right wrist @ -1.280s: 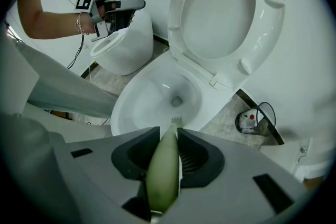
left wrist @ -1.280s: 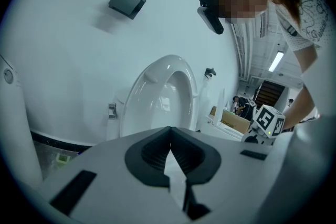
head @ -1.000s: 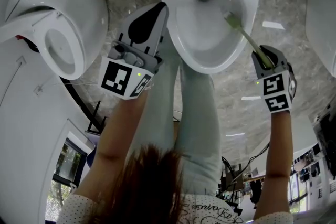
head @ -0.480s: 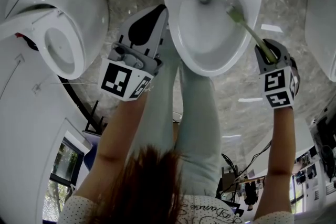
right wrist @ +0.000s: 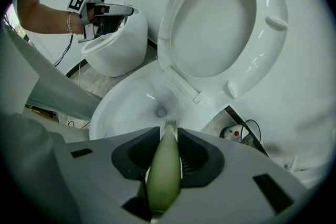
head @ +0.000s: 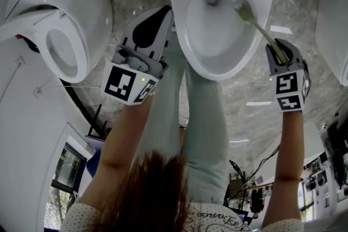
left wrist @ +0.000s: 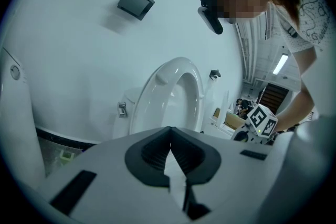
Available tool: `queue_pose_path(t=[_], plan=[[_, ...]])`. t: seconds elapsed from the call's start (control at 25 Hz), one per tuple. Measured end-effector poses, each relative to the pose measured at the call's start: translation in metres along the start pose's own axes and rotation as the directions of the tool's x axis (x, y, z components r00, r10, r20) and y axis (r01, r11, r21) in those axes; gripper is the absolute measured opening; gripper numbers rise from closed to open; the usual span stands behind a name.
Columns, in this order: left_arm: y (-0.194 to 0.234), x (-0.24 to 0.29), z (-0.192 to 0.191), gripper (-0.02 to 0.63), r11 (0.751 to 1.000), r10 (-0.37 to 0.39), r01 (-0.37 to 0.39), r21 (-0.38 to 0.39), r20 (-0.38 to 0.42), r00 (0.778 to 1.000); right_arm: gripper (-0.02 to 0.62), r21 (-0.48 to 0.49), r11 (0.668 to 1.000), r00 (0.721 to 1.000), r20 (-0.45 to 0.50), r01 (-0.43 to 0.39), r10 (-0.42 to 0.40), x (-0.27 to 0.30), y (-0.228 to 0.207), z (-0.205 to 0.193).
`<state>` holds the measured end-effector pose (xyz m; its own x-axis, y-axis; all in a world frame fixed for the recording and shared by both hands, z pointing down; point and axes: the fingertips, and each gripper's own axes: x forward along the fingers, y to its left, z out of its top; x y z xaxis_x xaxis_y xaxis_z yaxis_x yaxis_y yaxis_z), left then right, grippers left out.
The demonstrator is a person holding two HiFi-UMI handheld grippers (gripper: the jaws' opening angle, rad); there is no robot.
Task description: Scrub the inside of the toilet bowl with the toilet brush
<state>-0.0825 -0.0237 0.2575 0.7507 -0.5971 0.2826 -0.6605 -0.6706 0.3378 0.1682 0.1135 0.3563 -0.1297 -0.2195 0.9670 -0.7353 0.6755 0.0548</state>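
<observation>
Right gripper (right wrist: 167, 150): jaws pinching green handle of toilet brush (right wrist: 164, 170). Handle runs straight forward out of jaws. Bristle head just past jaw tips, down inside toilet bowl (right wrist: 118, 113), at inner wall short of drain hole (right wrist: 161, 111). Raised seat (right wrist: 220, 23) stands upright above and beyond jaws.

Left gripper (left wrist: 170, 157): jaws pressed together, nothing between them. Held just beside bowl's outer wall, well apart from brush. Second toilet (head: 65, 2) off to outer side of left jaws.
</observation>
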Motion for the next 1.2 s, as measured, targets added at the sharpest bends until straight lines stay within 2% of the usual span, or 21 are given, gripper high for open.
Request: queue_pose_path(t=[0.44, 0.76, 1.2], plan=[[-0.004, 0.002, -0.004, 0.002, 1.0, -0.017, 0.017, 0.0, -0.014, 1.0, 0.114, 0.151, 0.987, 0.993, 0.1, 0.047, -0.062, 0.0, -0.013, 0.004], [-0.008, 0.006, -0.004, 0.002, 0.999, -0.034, 0.034, 0.007, -0.022, 0.999, 0.114, 0.25, 0.967, 0.979, 0.181, 0.049, -0.097, -0.004, -0.02, 0.011], [-0.009, 0.006, -0.004, 0.003, 0.999, -0.033, 0.034, 0.009, -0.025, 0.999, 0.114, 0.326, 0.945, 0.962, 0.244, 0.035, -0.12, -0.01, -0.027, 0.012]])
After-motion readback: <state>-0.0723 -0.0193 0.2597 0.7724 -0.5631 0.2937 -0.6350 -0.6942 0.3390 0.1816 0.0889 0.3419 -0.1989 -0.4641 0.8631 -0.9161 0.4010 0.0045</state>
